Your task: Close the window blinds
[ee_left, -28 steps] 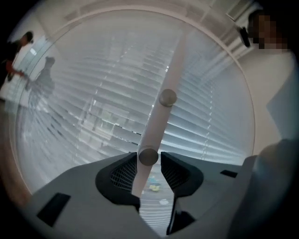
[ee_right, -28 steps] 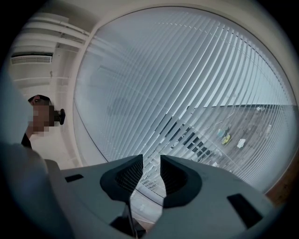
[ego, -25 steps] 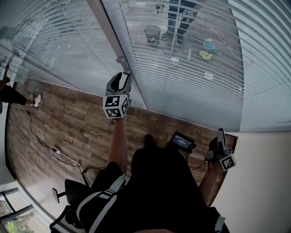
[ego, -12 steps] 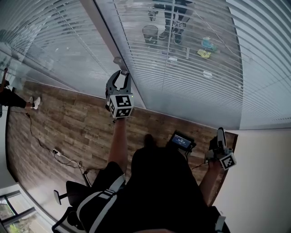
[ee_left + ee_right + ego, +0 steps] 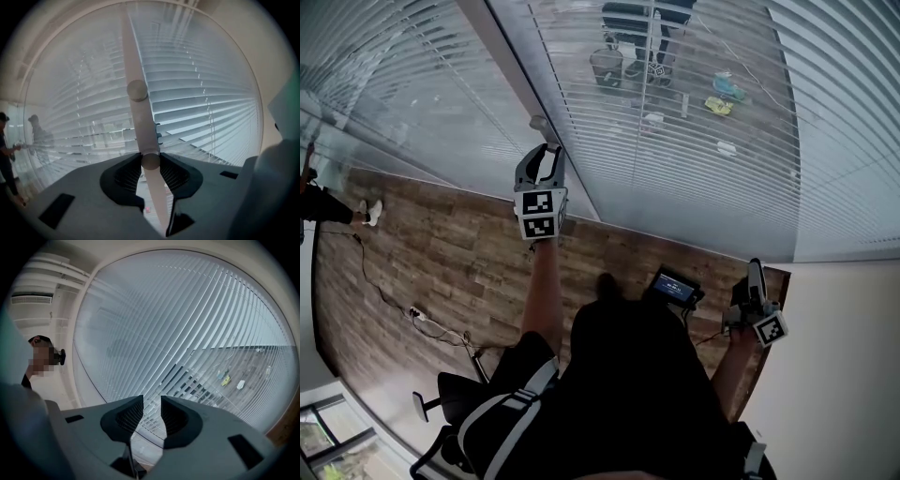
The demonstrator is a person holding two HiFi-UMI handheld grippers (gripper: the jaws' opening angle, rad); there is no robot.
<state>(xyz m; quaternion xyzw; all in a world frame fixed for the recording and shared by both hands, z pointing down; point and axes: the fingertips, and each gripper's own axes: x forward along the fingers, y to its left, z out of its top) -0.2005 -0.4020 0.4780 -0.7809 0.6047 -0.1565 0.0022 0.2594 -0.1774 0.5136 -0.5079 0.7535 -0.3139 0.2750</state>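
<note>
Tongs, right (image 5: 755,272): lower right, slightly apart, empty, well away from wand | left tongs (image 5: 150,164): just been closing, clamped on tilt wand (image 5: 137,89) | wand runs steeply upward from tongs, suited to twisting | blinds (image 5: 694,159) beyond, slats part-open

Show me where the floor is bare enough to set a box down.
Bare floor lies between the blinds and the cable, left of the outstretched arm. Crowded: around the power strip and chair, and near the screen by the wall.
</note>
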